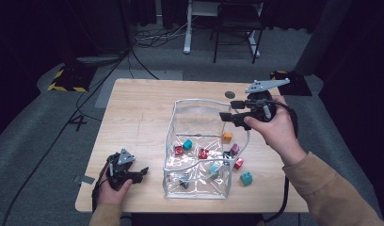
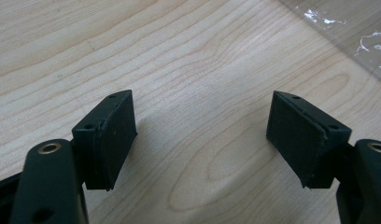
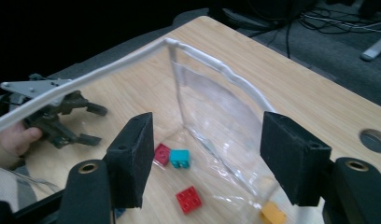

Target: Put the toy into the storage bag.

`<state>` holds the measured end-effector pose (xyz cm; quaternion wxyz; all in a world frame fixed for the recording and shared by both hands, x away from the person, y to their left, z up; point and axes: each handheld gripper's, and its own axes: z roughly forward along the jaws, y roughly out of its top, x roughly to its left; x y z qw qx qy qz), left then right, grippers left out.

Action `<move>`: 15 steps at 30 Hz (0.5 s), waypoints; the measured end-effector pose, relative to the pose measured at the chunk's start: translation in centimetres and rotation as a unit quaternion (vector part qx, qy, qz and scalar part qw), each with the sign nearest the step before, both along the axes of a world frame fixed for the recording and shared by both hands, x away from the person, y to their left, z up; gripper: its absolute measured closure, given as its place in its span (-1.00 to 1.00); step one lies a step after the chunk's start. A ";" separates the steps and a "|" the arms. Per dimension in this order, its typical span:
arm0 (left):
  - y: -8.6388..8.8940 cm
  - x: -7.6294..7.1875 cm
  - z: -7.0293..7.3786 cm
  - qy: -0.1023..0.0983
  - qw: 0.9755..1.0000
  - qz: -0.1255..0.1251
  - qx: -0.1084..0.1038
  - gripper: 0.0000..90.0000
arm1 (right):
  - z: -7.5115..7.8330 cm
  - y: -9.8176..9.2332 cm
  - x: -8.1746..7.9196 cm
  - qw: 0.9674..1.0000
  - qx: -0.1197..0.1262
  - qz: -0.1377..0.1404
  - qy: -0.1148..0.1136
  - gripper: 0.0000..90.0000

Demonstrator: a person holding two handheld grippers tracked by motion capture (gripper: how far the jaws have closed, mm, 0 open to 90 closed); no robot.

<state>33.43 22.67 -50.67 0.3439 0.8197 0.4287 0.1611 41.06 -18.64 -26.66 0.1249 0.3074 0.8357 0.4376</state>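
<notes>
Table: my light wooden table (image 1: 133, 113) carried a clear plastic bag (image 1: 199, 186) standing open near its middle.
Left tongs: my left gripper (image 1: 139, 173) rested low at the near left edge — jaws spread wide over bare wood, nothing between them, well apart from the bag.
Right tongs: my right gripper (image 1: 224, 116) hovered at the bag's far right rim (image 3: 226, 70) — jaws spread, gripping nothing.
Bricks inside: red brick (image 3: 188, 199), teal brick (image 3: 179, 157), orange brick (image 3: 272, 214) lay on the bag's floor, with several others.
Bricks outside: green brick (image 1: 246, 178) sat on the wood just right of the bag.
</notes>
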 end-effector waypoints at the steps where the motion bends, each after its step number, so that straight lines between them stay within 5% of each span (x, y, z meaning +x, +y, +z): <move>1: 0.0 0.0 0.0 0.000 1.000 0.001 -0.001 -0.46 | -0.1 -0.5 0.0 1.000 -0.001 -0.006 0.000 -0.20; 15: 0.0 0.0 0.0 0.000 1.000 0.003 -0.002 -0.46 | -0.6 -5.8 0.4 0.998 -0.005 -0.062 0.002 -0.20</move>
